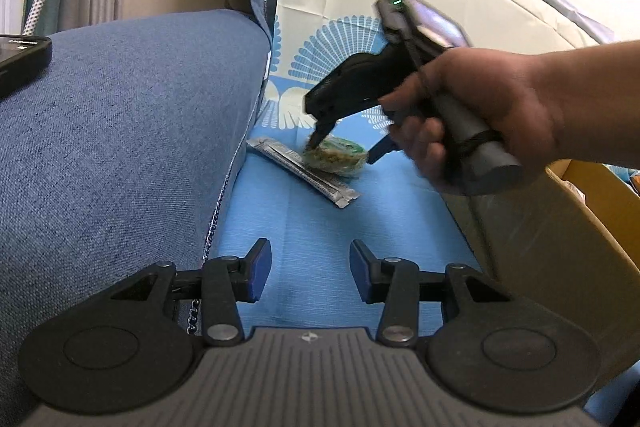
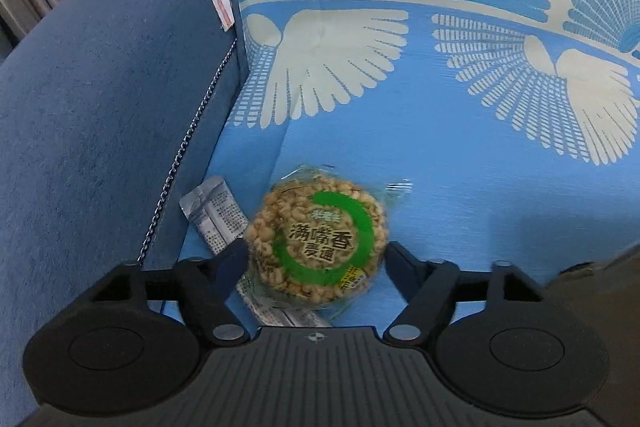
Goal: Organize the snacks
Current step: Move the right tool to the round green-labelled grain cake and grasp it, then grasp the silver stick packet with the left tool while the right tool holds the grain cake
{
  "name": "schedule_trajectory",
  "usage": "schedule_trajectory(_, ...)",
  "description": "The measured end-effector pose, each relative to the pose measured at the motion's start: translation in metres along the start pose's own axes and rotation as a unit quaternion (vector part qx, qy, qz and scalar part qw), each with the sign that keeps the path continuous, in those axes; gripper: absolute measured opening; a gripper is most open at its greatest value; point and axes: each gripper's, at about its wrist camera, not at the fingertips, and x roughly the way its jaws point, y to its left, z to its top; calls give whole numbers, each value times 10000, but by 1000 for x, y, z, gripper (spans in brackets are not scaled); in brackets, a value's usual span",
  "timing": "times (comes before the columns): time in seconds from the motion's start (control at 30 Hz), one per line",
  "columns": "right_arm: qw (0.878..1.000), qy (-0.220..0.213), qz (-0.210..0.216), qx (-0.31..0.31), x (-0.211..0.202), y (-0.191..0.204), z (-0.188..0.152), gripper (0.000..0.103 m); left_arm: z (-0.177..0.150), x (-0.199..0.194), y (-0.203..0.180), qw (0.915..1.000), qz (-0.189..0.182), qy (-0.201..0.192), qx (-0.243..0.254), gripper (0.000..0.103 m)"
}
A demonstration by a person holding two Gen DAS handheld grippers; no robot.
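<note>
Straddling the round puffed-grain cake in its clear green-labelled wrapper (image 2: 318, 243), the right gripper (image 2: 316, 263) had its fingers apart on either side, not yet clamped. The cake lay on the blue patterned cloth (image 2: 460, 187), overlapping a silver foil stick packet (image 2: 214, 219). It looked light, brittle and slippery-wrapped; a gentle hold across its rim seemed wisest. The left gripper (image 1: 310, 275) hung open, empty.

Round snack (image 2: 316, 243) atop foil sachet (image 2: 214, 219) on patterned cloth (image 2: 460, 163); sofa arm (image 2: 100, 107) left.
</note>
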Motion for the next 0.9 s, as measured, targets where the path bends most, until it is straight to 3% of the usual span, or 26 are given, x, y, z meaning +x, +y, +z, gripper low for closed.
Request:
schedule_trajectory(0.23, 9985, -467, 272, -5, -74, -17, -31, 72, -1, 0, 1, 10000, -27, 12, -3, 48)
schedule_trajectory(0.57, 9925, -1043, 310, -564, -209, -31, -140, 72, 1, -1, -1, 10000, 33, 76, 45, 48)
schedule_trajectory(0.7, 9901, -1055, 302, -876, -223, -26, -184, 72, 2, 3, -2, 9998, 69, 157, 96, 48)
schedule_trajectory(0.9, 9906, -852, 276, -1035, -204, -15, -227, 72, 2, 8, -3, 9994, 113, 283, 153, 49)
